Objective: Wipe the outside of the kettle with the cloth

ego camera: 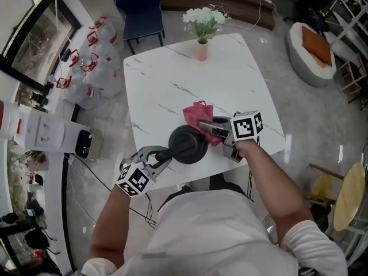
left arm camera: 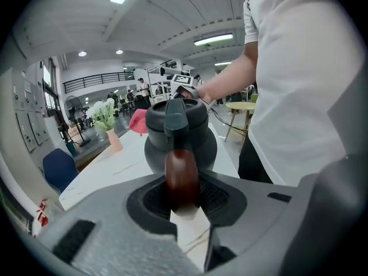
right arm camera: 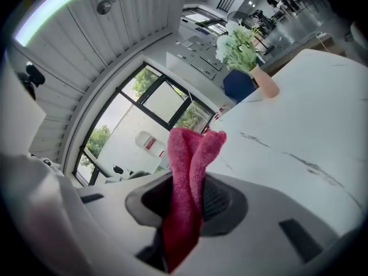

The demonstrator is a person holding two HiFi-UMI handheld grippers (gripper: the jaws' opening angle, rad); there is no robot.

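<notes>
Clamping dark grey kettle's [ego camera: 187,144] brown wooden handle [left arm camera: 181,180] with left gripper [ego camera: 163,156], crumpled pink cloth [ego camera: 197,114] with right gripper [ego camera: 210,126], at near edge of white marble-veined table [ego camera: 172,73] on glossy grey floor [ego camera: 310,114].

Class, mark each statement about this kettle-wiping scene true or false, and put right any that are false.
1. The left gripper is clamped on the brown wooden handle of the dark grey kettle. True.
2. The right gripper is empty. False: it is shut on the pink cloth.
3. A pink vase of white flowers stands near the far edge of the white marble-patterned table. True.
4. The kettle stands right beside that vase. False: it is at the table's opposite, near edge, close to the person.
</notes>
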